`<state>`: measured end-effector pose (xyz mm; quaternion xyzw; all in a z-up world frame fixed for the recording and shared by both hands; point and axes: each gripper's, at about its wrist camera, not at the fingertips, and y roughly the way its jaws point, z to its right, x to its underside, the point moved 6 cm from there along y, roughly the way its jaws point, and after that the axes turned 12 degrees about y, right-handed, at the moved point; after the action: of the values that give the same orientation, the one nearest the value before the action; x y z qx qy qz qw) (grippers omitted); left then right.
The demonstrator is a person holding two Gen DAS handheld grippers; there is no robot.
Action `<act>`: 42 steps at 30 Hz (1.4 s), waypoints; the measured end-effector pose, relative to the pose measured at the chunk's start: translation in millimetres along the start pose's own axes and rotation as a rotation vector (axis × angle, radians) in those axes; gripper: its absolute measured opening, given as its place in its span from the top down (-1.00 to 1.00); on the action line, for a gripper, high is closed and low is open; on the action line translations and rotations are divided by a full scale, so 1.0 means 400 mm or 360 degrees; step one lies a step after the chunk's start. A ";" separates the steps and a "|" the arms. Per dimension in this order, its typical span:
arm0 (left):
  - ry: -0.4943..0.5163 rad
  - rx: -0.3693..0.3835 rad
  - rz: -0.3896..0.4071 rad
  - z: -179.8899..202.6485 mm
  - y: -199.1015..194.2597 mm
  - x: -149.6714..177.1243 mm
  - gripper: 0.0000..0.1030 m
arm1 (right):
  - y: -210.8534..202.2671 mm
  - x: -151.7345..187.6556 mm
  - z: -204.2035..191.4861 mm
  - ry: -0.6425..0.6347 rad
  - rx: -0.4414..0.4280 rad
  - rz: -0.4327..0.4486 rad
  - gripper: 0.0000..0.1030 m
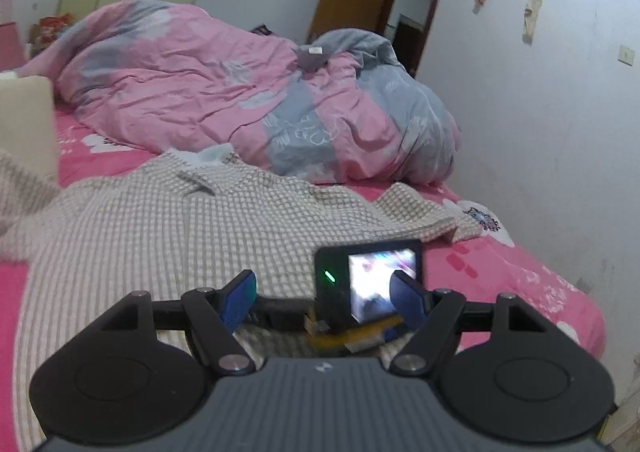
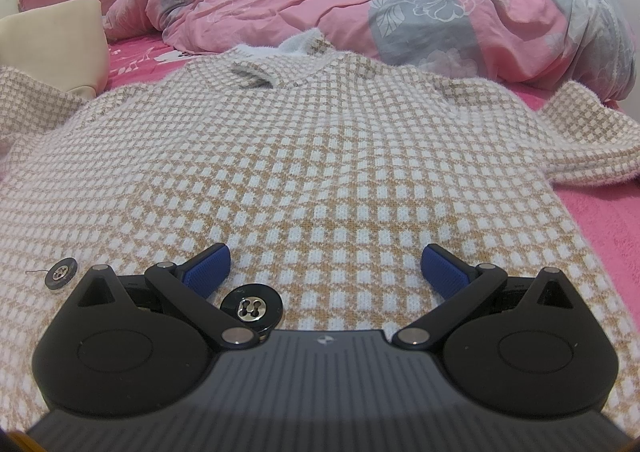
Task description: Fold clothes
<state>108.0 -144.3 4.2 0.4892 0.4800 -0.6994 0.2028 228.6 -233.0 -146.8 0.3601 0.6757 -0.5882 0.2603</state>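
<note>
Ahead, checked sweater [image 2: 320,156] flat; right hand-held gripper [image 2: 325,270] spread above hem.

Fuzzy knit sweater [image 2: 320,156], glossy buttons [image 2: 251,307]

Dim, soft light; fisheye-bent edges

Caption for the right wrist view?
Open right gripper poised low over a spread tan-and-white checked knit cardigan on a pink bedsheet.
</note>
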 end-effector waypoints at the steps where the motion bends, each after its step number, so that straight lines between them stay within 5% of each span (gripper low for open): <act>1: -0.0002 0.0020 -0.0014 -0.023 0.017 -0.007 -0.45 | 0.000 0.000 0.000 0.0000 0.0000 0.0001 -0.98; 5: -0.0051 0.0123 -0.0044 -0.084 0.067 -0.009 -0.70 | 0.001 0.001 -0.001 0.0000 0.0005 0.0000 -0.98; 19: -0.0089 0.0227 0.0208 -0.067 -0.098 -0.101 -0.65 | -0.001 0.002 0.000 0.0003 0.0004 -0.0001 -0.98; 27: -0.0334 -0.0191 0.0190 -0.241 0.022 -0.103 -0.62 | 0.001 -0.003 0.006 0.0003 -0.0002 -0.0001 -0.98; 30: -0.0275 -0.0392 0.0121 -0.290 0.097 -0.070 -0.62 | 0.000 0.000 -0.002 -0.0013 0.0009 -0.0002 -0.98; 33: -0.0248 -0.0440 0.0009 -0.340 0.155 -0.018 -0.61 | -0.012 -0.009 0.012 0.0018 -0.0060 -0.0032 -0.98; 37: -0.0297 -0.0392 -0.0121 -0.382 0.201 0.038 -0.59 | -0.099 -0.056 0.112 0.0179 -0.0186 0.0069 -0.98; 42: -0.0286 -0.0295 -0.0198 -0.355 0.234 0.069 -0.48 | -0.185 -0.167 0.407 0.0463 -0.0032 0.0280 -0.98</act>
<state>236.0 -58.3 -73.1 0.3731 0.5519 -0.7042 0.2455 198.6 -408.6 -77.8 0.4966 0.6779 -0.4981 0.2138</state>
